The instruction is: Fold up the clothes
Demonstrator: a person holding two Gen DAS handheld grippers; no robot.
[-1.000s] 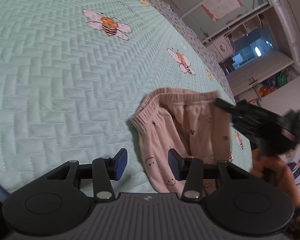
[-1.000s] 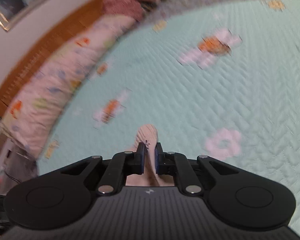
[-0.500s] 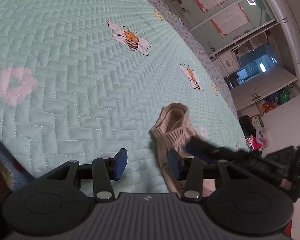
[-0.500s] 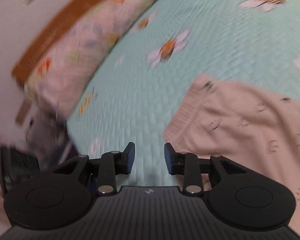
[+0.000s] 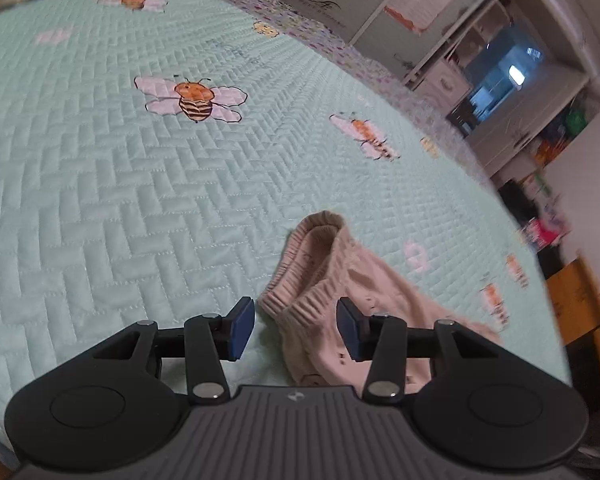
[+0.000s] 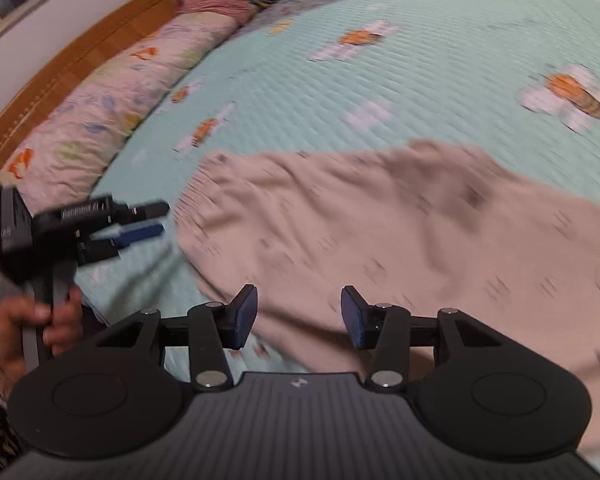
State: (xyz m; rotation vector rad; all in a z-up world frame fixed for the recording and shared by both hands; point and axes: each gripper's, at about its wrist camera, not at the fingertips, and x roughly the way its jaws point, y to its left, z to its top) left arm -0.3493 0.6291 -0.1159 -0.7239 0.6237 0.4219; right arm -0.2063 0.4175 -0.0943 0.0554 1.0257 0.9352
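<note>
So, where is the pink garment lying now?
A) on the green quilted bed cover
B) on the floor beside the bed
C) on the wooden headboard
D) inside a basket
A: the pink garment lies spread on the green bed cover, with its elastic waistband visible between the open fingers of the left gripper.

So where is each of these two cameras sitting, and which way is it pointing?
Left wrist view: on the left gripper, looking down along its open fingers at the beige trousers' waistband on the bee quilt.
Right wrist view: on the right gripper, jaws opening, nothing gripped, above the trousers; the left gripper and the hand holding it show at left.
Shared: trousers, quilt.
</note>
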